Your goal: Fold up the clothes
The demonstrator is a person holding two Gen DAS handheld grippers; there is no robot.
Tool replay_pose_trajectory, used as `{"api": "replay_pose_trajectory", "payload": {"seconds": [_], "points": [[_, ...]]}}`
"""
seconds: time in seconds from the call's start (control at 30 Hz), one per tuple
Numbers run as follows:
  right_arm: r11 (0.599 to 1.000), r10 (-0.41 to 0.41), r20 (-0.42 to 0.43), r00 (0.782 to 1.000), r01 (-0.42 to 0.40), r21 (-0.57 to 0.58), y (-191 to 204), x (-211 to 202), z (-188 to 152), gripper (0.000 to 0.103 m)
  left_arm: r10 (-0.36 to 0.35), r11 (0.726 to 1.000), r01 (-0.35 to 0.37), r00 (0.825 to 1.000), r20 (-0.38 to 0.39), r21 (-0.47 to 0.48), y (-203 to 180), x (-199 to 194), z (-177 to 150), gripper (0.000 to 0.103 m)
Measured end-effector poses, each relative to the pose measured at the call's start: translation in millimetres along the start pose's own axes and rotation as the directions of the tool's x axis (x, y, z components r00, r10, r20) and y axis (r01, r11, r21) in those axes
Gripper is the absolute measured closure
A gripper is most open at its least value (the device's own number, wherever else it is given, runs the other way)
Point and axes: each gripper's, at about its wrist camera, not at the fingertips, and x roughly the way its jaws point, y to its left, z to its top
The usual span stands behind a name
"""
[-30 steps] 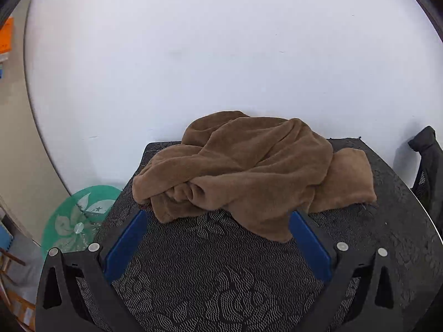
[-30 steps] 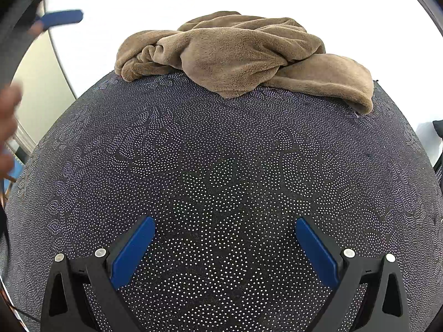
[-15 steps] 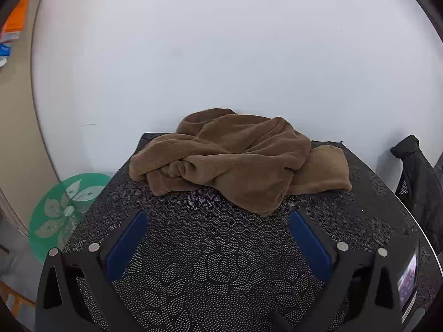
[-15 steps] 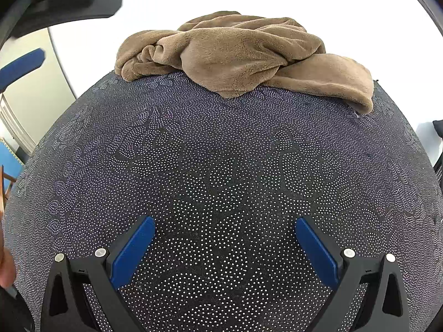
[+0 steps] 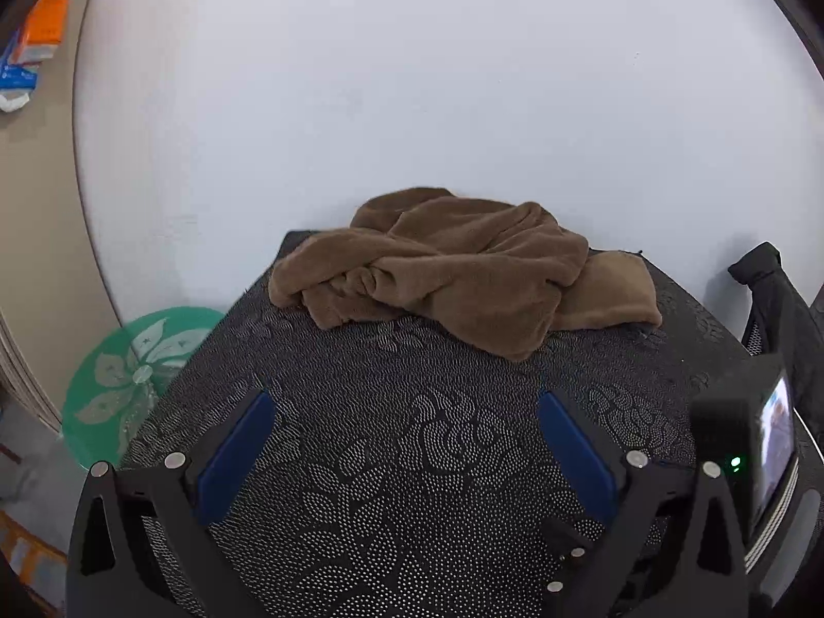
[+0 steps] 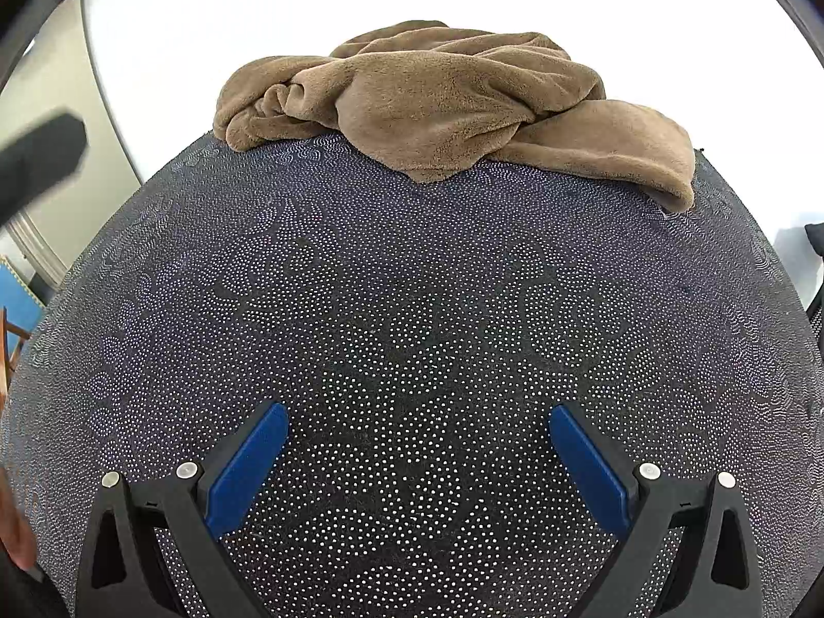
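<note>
My left gripper [image 5: 401,443] and right gripper [image 6: 417,456]: jaws apart, empty. Brown garment [image 6: 438,103] crumpled on desk [image 6: 412,309]; pinch 2 separate edges, spread flat first.

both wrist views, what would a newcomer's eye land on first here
The crumpled brown fleece garment heaped at the far edge of the black dotted floral tablecloth, against the white wall, stands out first. Next come the blue-padded open left gripper and right gripper, both empty over bare cloth, well short of it.
</note>
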Motion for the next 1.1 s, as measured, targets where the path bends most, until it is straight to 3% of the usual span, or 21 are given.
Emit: {"api": "replay_pose_trajectory", "payload": {"seconds": [0.3, 0.57, 0.77, 0.9, 0.97, 1.03, 1.1], "points": [[1.0, 0.0, 0.0, 1.0, 0.0, 0.0, 0.2, -0.1, -0.2, 0.0, 0.011, 1.0, -0.013, 0.997, -0.07, -0.019, 5.0, 28.7, -1.9, 0.0], [0.999, 0.029, 0.0, 1.0, -0.029, -0.02, -3.6, -0.8, -1.7, 0.0, 0.089, 0.995, -0.092, 0.992, -0.095, -0.035, 18.0, 57.0, 21.9, 0.0], [0.995, 0.082, 0.006, 0.997, -0.082, -0.05, -9.0, -4.1, -4.4, 0.0, 0.141, 0.988, -0.147, 0.984, -0.111, -0.044, 31.6, 70.2, 13.3, 0.0], [0.973, 0.226, 0.07, 0.972, -0.228, 0.028, -36.8, -11.3, -0.9, 0.0, 0.08, 0.983, -0.099, 0.99, -0.12, -0.156, 53.6, 65.1, 10.2, 0.0], [0.977, 0.205, 0.11, 0.973, -0.21, 0.04, -52.0, -15.2, 8.4, 0.0, 0.079, 0.974, -0.104, 0.988, -0.131, -0.201, 62.2, 64.0, 7.2, 0.0], [0.99, 0.135, 0.179, 0.975, -0.142, 0.026, -66.8, -26.1, 27.1, 0.0, 0.092, 0.968, -0.125, 0.983, -0.156, -0.22, 65.4, 65.1, 4.7, 0.0], [0.997, 0.067, 0.273, 0.96, -0.074, 0.014, -80.5, -41.3, 51.9, 0.0, 0.097, 0.963, -0.136, 0.98, -0.172, -0.233, 67.5, 64.8, 3.0, 0.0]]}}
